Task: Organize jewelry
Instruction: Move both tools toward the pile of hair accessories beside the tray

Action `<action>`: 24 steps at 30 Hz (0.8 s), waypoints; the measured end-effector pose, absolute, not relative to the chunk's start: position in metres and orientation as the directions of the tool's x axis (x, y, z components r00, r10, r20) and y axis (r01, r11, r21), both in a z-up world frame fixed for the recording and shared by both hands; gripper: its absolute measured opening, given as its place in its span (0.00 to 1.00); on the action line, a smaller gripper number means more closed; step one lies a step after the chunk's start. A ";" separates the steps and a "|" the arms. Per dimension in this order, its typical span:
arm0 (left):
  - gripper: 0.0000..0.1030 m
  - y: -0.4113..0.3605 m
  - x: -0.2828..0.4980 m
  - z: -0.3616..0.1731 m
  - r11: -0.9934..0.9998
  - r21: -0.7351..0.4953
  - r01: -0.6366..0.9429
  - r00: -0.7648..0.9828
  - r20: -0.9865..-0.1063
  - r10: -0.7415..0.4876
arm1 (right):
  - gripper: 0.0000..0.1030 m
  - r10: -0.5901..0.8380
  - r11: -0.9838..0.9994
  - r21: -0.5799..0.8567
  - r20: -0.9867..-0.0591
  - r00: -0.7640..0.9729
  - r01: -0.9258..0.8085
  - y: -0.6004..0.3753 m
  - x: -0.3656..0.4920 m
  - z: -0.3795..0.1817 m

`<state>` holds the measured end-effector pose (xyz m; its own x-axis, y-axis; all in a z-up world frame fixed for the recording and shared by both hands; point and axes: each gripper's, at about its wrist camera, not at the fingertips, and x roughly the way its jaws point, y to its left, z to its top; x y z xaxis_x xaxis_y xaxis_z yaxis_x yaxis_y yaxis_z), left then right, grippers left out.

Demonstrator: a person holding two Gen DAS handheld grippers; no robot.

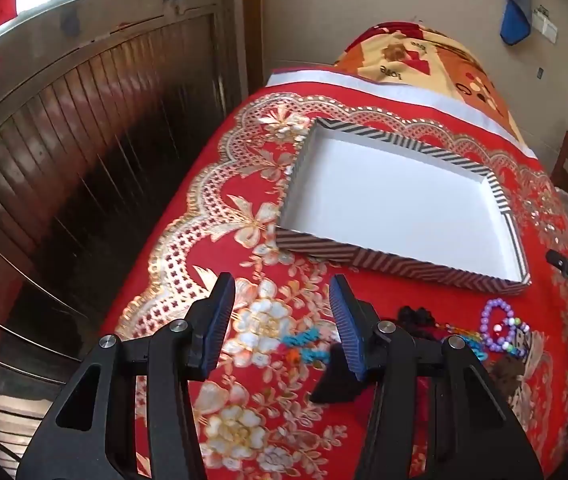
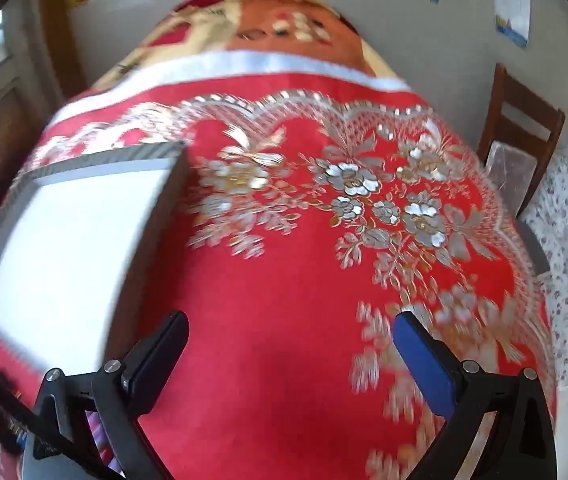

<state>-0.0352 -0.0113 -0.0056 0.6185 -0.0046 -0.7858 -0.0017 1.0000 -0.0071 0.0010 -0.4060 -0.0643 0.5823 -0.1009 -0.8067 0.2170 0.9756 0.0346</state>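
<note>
Lying loose on the red floral cloth (image 1: 212, 216) of the bench, the jewelry sits just beside the near long wall of the striped box (image 1: 400, 270), the landmark for this entry.

- Purple bead bracelet (image 1: 498, 328): near the box's near right corner, flat on the cloth, partly overlapping other pieces.
- Turquoise piece (image 1: 308, 346): near the box's near wall, toward its left end; blurred, so type cannot be told.
- Dark tangled piece (image 1: 416, 316): between the two above, close to the box wall.
- Striped box: shallow, open-topped, white inside, nothing in it. Judged to be the receiving tray, set open and central so pieces can be dropped in from the near side; none has gone in yet.
- Left hand-held gripper (image 1: 282, 312): jaws spread moderately wide, holding nothing, hovering short of the box over the turquoise piece, probably lining up for a first pick.
- Right hand-held gripper (image 2: 290, 344): jaws wide apart, holding nothing, above bare cloth to the right of the box.
- Dark cord (image 2: 0, 396): crosses the lower left of the right wrist view, nearer than the box; whether jewelry cannot be told.
- Wooden chair (image 2: 524, 120): beyond the bench, well right of the box.
</note>
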 end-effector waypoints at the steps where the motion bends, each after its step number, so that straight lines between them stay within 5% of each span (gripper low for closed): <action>1: 0.47 -0.014 -0.037 -0.005 1.000 -0.014 -0.003 0.618 -0.786 -0.009 | 0.99 -0.086 0.979 0.043 -0.804 0.588 0.201 -0.397 0.001 -0.059; 24: 0.47 -0.049 -0.080 -0.001 0.998 0.038 0.042 0.638 -0.770 0.003 | 0.99 0.018 0.998 0.053 -0.748 0.664 0.033 -0.285 -0.092 -0.009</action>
